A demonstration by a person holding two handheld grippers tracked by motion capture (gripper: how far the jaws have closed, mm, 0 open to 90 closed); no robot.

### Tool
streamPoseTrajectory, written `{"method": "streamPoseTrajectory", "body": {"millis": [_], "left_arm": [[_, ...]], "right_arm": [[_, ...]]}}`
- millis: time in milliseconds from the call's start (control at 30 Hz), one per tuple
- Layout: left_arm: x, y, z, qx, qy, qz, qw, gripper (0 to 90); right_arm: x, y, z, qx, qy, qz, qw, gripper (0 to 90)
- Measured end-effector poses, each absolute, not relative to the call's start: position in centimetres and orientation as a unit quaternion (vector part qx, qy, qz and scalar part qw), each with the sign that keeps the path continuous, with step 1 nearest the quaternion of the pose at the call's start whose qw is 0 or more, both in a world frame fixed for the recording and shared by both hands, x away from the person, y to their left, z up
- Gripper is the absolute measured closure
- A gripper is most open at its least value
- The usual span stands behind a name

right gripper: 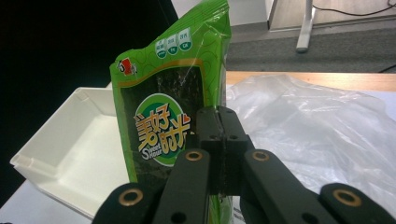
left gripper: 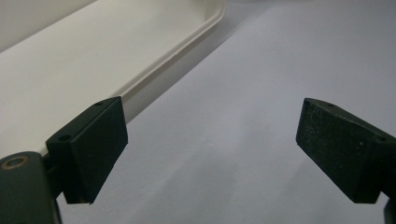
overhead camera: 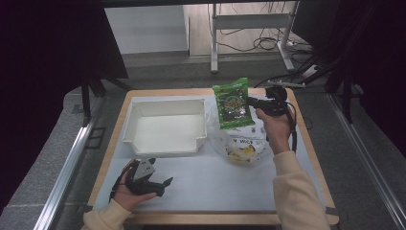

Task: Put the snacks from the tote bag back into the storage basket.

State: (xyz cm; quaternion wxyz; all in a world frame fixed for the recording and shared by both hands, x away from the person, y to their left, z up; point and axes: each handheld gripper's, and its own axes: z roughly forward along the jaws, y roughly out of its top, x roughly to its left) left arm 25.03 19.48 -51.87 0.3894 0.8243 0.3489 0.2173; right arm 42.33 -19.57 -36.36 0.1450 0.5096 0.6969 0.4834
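Note:
A green snack packet (overhead camera: 232, 103) with yellow lettering is held upright above the table, right of the white bin (overhead camera: 165, 125). My right gripper (overhead camera: 253, 102) is shut on the packet's right edge; in the right gripper view the packet (right gripper: 170, 112) rises in front of the closed jaws of my right gripper (right gripper: 218, 122). My left gripper (overhead camera: 162, 186) rests near the table's front left, open, with nothing between its fingers. In the left gripper view my left gripper (left gripper: 212, 149) spans bare white table beside the bin's rim (left gripper: 177, 49).
A crumpled clear plastic bag (overhead camera: 239, 139) with printed items inside lies under and in front of the packet; it is also in the right gripper view (right gripper: 317, 126). The bin is empty. Metal desk legs and cables stand on the floor beyond the table.

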Motion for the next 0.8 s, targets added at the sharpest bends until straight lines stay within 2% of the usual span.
{"method": "streamPoseTrajectory", "body": {"millis": [800], "left_arm": [[25.1,19.6,-51.8,0.822,0.351,0.218,0.391,8.9]], "right_arm": [[43.0,-15.9,-37.4,0.489,0.707,0.498,0.112,89.7]]}}
